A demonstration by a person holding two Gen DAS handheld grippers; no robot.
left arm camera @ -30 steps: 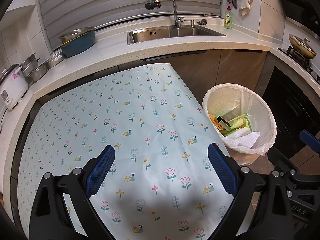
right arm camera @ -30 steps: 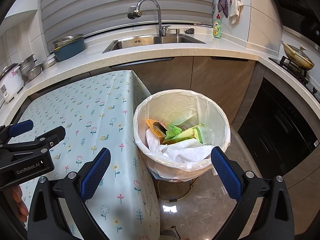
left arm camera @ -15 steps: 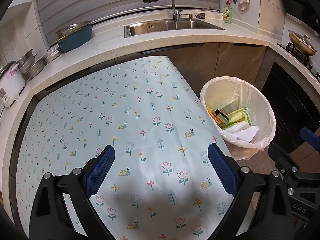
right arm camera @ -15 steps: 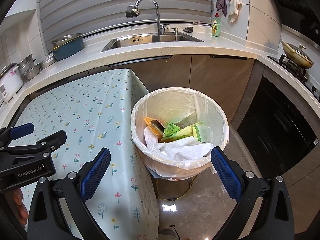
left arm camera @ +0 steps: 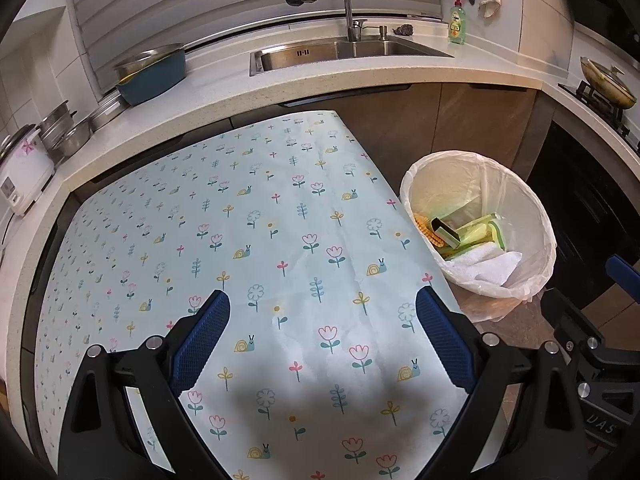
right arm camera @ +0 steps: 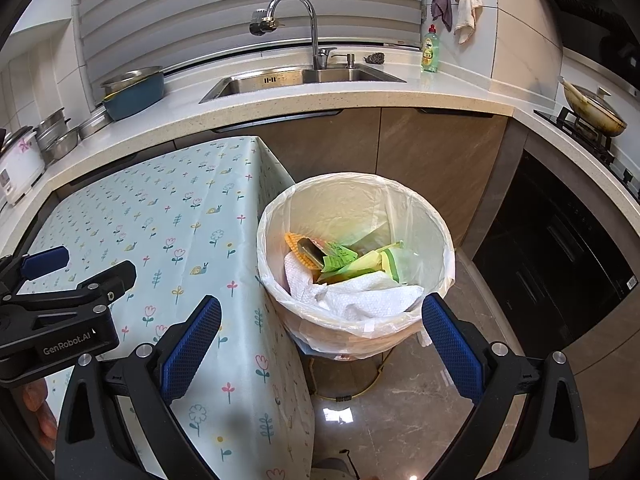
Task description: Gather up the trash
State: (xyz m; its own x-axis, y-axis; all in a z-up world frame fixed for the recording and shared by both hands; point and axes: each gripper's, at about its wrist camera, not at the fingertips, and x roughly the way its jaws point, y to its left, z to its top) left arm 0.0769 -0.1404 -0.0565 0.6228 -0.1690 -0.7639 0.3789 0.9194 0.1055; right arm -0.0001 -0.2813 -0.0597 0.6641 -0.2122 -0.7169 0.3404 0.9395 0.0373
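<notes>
A round trash bin lined with a pale bag (right arm camera: pixel 416 200) (left arm camera: pixel 532 208) stands on the floor by the table's right edge. Inside it lie white paper towels (right arm camera: pixel 360 292), green wrappers (right arm camera: pixel 360 258), a corn cob (right arm camera: pixel 298 248) and a small metal tin (left arm camera: pixel 444 232). My left gripper (left arm camera: pixel 322 336) hovers open over the flowered tablecloth (left arm camera: pixel 248 220), nothing between its blue pads. My right gripper (right arm camera: pixel 320 338) is open above the bin's near rim and the table corner, also empty. In the right wrist view the left gripper's body (right arm camera: pixel 60 312) shows at the left.
A counter runs behind with a steel sink (right arm camera: pixel 296 78), faucet (right arm camera: pixel 288 12), blue basin (right arm camera: pixel 134 94), pots and a rice cooker (left arm camera: pixel 20 176). A soap bottle (right arm camera: pixel 430 50) stands right of the sink. A stove with a pan (right arm camera: pixel 592 110) and a dark oven front (right arm camera: pixel 560 248) are at right.
Both grippers have drawn back and up slightly; the table and bin sit a little farther off. Both stay open and empty.
</notes>
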